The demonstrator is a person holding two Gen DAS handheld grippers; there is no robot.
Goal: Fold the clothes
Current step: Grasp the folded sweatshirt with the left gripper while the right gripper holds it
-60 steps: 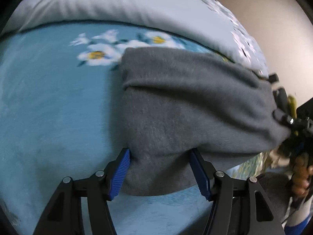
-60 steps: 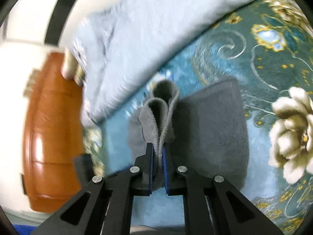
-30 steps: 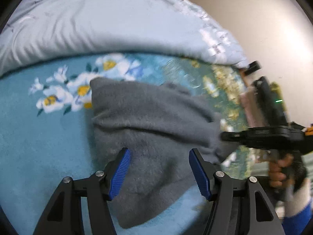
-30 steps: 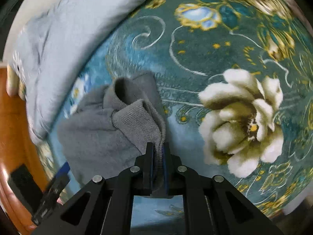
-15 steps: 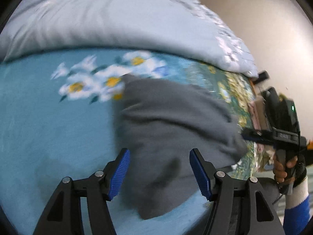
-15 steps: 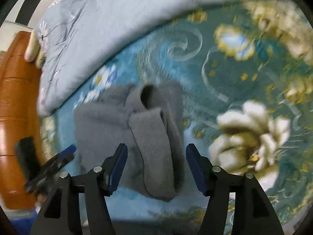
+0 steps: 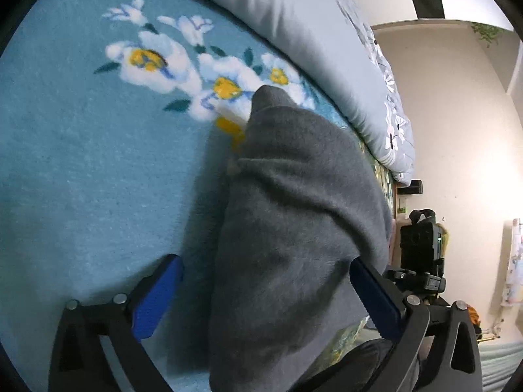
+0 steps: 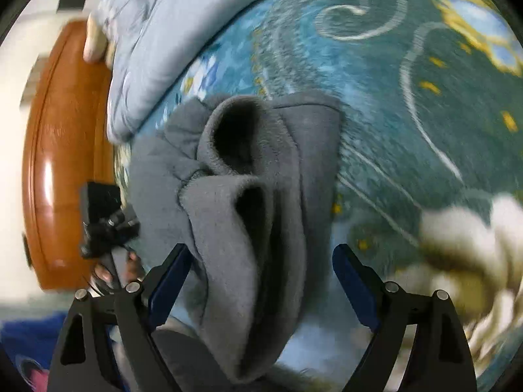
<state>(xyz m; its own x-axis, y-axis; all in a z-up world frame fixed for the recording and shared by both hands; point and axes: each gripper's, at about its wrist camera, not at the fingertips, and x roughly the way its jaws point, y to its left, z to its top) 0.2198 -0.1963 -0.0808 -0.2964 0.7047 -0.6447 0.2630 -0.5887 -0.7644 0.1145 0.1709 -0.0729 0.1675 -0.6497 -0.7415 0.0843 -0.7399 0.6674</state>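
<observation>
On blanket (image 7: 81,170): I see grey garment (image 7: 294,228) bunched; left gripper (image 7: 264,297) and right gripper (image 8: 261,281) both spread, straddling it; quilt (image 7: 294,16) behind.

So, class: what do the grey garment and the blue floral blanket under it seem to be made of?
Grey garment: probably fleece or brushed knit, matte, with fuzzy edges and soft, thick folds.
Blue floral blanket: likely plush pile fabric, given its short nap and slight sheen; the flowers look printed or woven in, I cannot tell which.

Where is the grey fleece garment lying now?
The grey fleece garment lies bunched on the teal floral blanket, between both open claws, just below the pale blue quilt.
</observation>
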